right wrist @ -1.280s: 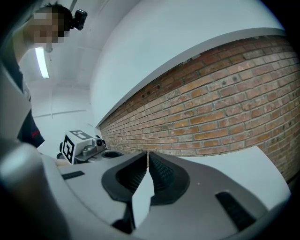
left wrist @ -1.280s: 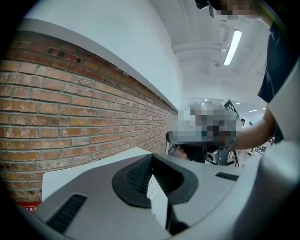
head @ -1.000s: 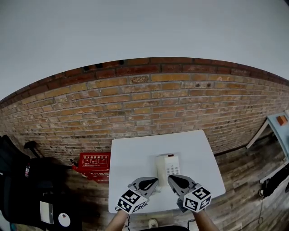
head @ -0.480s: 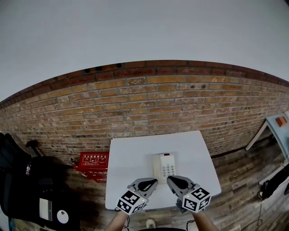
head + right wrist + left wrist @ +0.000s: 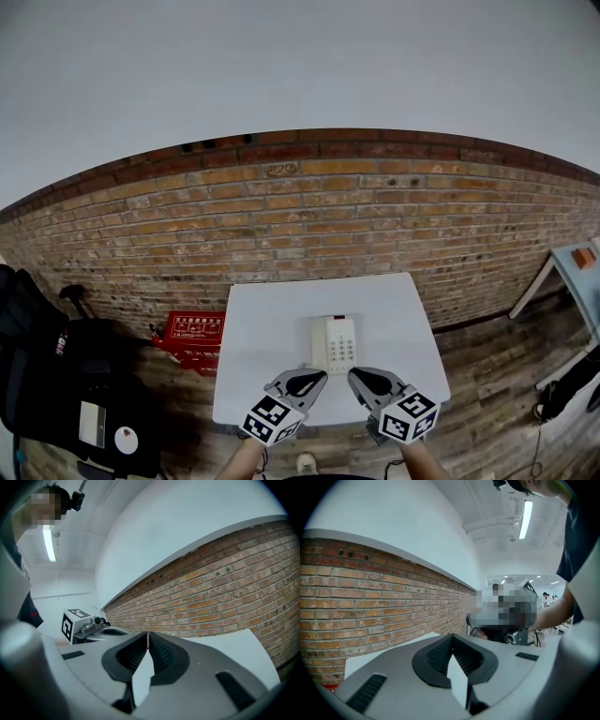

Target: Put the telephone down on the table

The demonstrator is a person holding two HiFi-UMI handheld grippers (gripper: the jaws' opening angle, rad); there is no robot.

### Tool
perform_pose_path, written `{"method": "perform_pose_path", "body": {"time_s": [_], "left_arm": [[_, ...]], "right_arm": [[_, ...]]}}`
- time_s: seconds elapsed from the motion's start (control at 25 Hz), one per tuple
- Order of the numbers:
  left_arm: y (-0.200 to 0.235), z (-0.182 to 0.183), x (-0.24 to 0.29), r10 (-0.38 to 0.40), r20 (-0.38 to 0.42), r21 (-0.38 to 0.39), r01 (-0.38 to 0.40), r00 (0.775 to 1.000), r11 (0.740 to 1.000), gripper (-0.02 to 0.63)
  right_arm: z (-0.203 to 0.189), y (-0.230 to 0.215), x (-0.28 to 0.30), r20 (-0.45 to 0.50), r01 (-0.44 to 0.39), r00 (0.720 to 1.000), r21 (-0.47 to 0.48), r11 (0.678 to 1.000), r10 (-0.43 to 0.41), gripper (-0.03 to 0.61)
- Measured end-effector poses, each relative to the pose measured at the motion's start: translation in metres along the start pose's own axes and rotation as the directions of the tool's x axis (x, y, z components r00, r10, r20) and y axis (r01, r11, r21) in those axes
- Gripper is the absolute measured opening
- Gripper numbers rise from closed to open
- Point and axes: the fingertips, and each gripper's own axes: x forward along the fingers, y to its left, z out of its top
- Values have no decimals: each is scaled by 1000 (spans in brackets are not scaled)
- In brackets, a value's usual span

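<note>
Two shut, empty claws noted: left gripper [image 5: 317, 377] and right gripper [image 5: 356, 375]. Found telephone [image 5: 335, 343] lying flat on table [image 5: 267, 328], just ahead and between both, long axis pointing toward brick wall [image 5: 281, 225]. Neither side nearer.

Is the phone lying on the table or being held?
Lying on it: the telephone rests flat on the white table, keypad facing up, nothing gripping it.

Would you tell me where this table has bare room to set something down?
Bare: left of the telephone to the table edge, right of it, and behind it toward the brick wall. Crowded: the near edge, by the left tool and right tool.
</note>
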Motion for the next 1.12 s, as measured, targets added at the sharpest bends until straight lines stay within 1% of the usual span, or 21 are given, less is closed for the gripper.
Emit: {"method": "perform_pose_path", "body": {"time_s": [0.2, 0.44, 0.6, 0.88, 1.12], "left_arm": [[-19, 12, -5, 16, 25, 15, -16, 1000, 1000, 8], [-47, 11, -17, 51, 22, 26, -51, 998, 998, 8], [-67, 9, -25, 79, 11, 49, -80, 997, 996, 8], [-94, 9, -49, 132, 9, 72, -132, 991, 989, 8], [-122, 6, -58, 141, 8, 84, -141, 990, 986, 8]], "right_arm": [[0, 6, -21, 14, -10, 1000, -11, 1000, 10, 23], [-5, 16, -49, 21, -27, 999, -17, 999, 27, 23], [-8, 22, -65, 28, -41, 999, -12, 999, 42, 23], [-9, 39, -88, 47, -69, 996, -11, 998, 70, 23], [-18, 53, -110, 45, -78, 996, -18, 997, 79, 23]]}}
